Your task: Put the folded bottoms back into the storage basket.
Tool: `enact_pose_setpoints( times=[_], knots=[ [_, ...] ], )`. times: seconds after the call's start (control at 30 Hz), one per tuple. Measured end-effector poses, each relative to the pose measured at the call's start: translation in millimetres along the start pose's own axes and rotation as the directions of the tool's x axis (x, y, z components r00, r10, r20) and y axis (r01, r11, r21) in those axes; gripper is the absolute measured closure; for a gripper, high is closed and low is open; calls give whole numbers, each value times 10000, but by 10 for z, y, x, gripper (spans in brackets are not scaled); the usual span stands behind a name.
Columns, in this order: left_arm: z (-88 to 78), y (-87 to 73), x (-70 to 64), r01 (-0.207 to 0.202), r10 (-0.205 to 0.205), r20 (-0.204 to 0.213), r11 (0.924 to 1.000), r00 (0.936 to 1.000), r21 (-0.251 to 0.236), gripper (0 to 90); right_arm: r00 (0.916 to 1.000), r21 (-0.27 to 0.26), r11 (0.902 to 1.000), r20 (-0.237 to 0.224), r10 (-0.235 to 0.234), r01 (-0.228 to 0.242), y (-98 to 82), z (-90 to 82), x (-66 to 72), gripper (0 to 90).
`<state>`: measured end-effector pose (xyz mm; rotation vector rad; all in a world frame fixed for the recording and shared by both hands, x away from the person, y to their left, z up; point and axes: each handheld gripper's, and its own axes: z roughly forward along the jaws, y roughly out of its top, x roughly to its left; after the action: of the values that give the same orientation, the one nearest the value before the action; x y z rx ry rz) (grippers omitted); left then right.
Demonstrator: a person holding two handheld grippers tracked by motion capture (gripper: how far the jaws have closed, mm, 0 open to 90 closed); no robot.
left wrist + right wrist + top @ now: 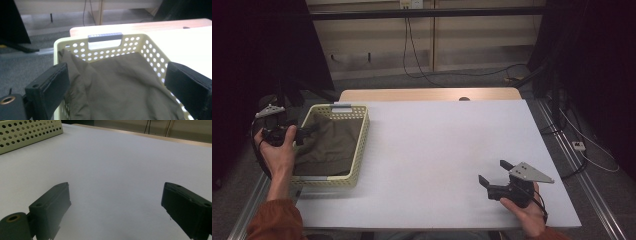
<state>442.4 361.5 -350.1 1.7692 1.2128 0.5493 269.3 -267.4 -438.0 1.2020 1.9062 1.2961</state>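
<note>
Left claw [115, 85], jaws spread wide and empty, hovers over crumpled olive cloth [125, 87] in a perforated plastic basket [150, 53]; right claw [115, 210], likewise spread and empty, hovers above the smooth white counter [120, 165].

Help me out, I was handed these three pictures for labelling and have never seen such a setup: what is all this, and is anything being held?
A person sits at a white table holding a two-jaw hand tool in each hand. The high view looks down from above; the other two pictures come from cameras riding on each tool. The left gripper hovers open over a pale yellow perforated basket that holds an olive-brown cloth. The right gripper is open above bare tabletop near the front right. Neither holds anything.
</note>
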Motion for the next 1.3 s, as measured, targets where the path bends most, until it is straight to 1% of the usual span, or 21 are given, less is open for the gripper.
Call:
enact_pose_setpoints(
  times=[0.03,0.1,0.13,0.2,0.23,0.3,0.33,0.37,0.47,0.53,0.57,0.67,0.77,0.83,0.9,0.97,1.07,1.13,1.2,1.23,1.3],
  knots=[
    [-22,-1,-10,-43,44,120,9999,9999,-134,59,10000,4,10000,5,-3,3,-1,2,-1,85],
    [-54,-10,-28,92,-76,373,9991,9993,-424,53,10000,-1,10000,3,-26,26,0,7,-1,85],
    [-68,-14,-35,85,-64,421,9986,9991,-518,53,10000,-5,10000,0,-33,33,1,8,0,85],
    [-97,-25,-60,54,-45,161,9985,9999,-547,55,10000,-6,10000,7,-32,32,4,12,0,85],
    [-106,-33,-65,128,-127,33,9984,9999,-549,57,10000,0,10000,13,-36,36,5,15,0,85],
    [-125,-78,-59,556,-550,127,9965,9984,-619,75,10000,25,10000,37,-69,69,6,20,5,85],
    [-135,-95,-62,636,-633,67,9963,9980,-580,83,10000,25,10000,26,-67,67,9,20,10,86],
    [-143,-112,-71,620,-618,64,9960,9981,-645,82,10000,26,10000,35,-81,81,11,19,14,86],
    [-184,-145,-103,382,-381,31,9966,9993,-726,82,9999,28,9999,57,-125,125,14,18,20,87],
    [-216,-157,-123,289,-284,73,9957,9996,-882,79,9999,33,9999,79,-111,111,14,18,20,86],
    [-235,-157,-135,206,-204,36,9961,9998,-853,74,9999,32,9999,89,-114,113,15,18,19,86],
    [-281,-155,-176,-18,35,195,9962,9998,-872,72,9999,45,9999,112,-102,102,14,20,19,87],
    [-327,-168,-232,-321,338,171,9954,9993,-904,72,9999,40,9999,128,-109,109,16,18,23,86],
    [-343,-181,-271,-398,429,330,9953,9985,-879,72,9999,35,9999,120,-100,99,15,15,24,86],
    [-348,-192,-309,-550,575,266,9948,9980,-860,72,9999,25,10000,126,-94,93,15,13,22,86],
    [-358,-205,-341,-588,622,357,9942,9974,-895,72,9999,9,10000,129,-71,71,15,13,19,87],
    [-387,-223,-392,-507,534,271,9945,9982,-914,72,9999,-12,10000,142,-55,55,18,12,24,87],
    [-387,-233,-409,-595,629,353,9940,9974,-914,72,9999,-15,10000,135,-53,53,19,11,26,86],
    [-396,-256,-429,-537,587,430,9926,9974,-1087,72,9999,-8,10000,148,-45,45,19,9,26,87],
    [-401,-267,-443,-591,644,450,9922,9969,-1099,72,9999,-11,10000,150,-45,45,19,8,26,87],
    [-408,-288,-473,-751,791,319,9910,9964,-1109,72,9998,-25,10000,152,-89,90,20,5,20,87]
  ],
)
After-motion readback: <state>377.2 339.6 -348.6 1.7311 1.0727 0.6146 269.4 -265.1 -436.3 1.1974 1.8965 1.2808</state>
